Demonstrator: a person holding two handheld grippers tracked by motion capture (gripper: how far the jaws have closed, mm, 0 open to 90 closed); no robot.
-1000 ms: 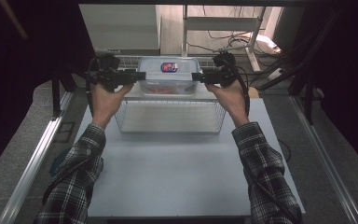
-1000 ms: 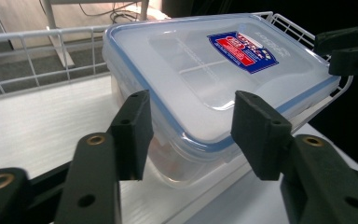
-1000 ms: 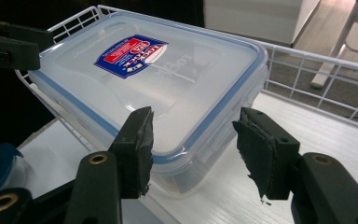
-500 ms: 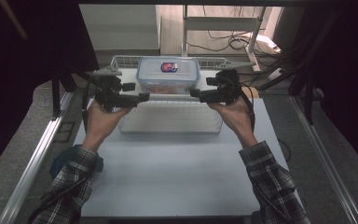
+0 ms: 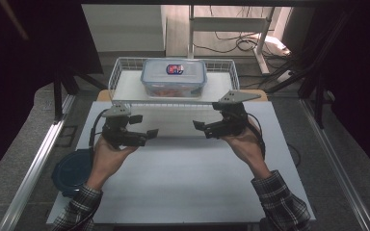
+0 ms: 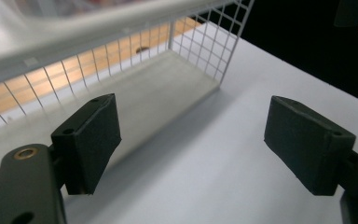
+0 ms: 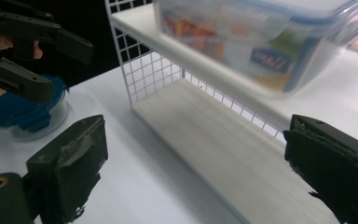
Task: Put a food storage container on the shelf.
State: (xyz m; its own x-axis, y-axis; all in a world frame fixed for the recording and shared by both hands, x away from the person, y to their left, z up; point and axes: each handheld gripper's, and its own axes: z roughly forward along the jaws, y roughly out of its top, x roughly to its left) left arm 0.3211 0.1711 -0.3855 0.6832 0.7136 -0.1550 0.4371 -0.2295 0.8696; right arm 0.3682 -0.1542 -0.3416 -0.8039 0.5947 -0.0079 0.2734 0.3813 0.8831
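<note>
At twelve o'clock on the white table (image 5: 183, 183), the high view shows a clear lidded food container (image 5: 174, 77) resting on the top tier of a white wire shelf (image 5: 120, 65). The left gripper (image 5: 144, 129) sits at about nine o'clock of the table's middle and the right gripper (image 5: 201, 128) at about three, both well short of the shelf and apart from the container. A blue-lidded round container (image 5: 70, 171) sits at the table's seven o'clock edge, under the left forearm.

In the left gripper view, the jaws have just been opening and stand spread with nothing between them; the shelf's lower board (image 6: 168, 88) lies ahead at eleven o'clock.

In the right gripper view, the jaws have likewise just been opening, wide apart and empty; the food container lies at one o'clock above the shelf's rail (image 7: 200, 60).

The risk, as I judge it: a careless sweep of either hand could clip the light wire shelf and shift it, or the left forearm could nudge the blue-lidded container off the edge.
</note>
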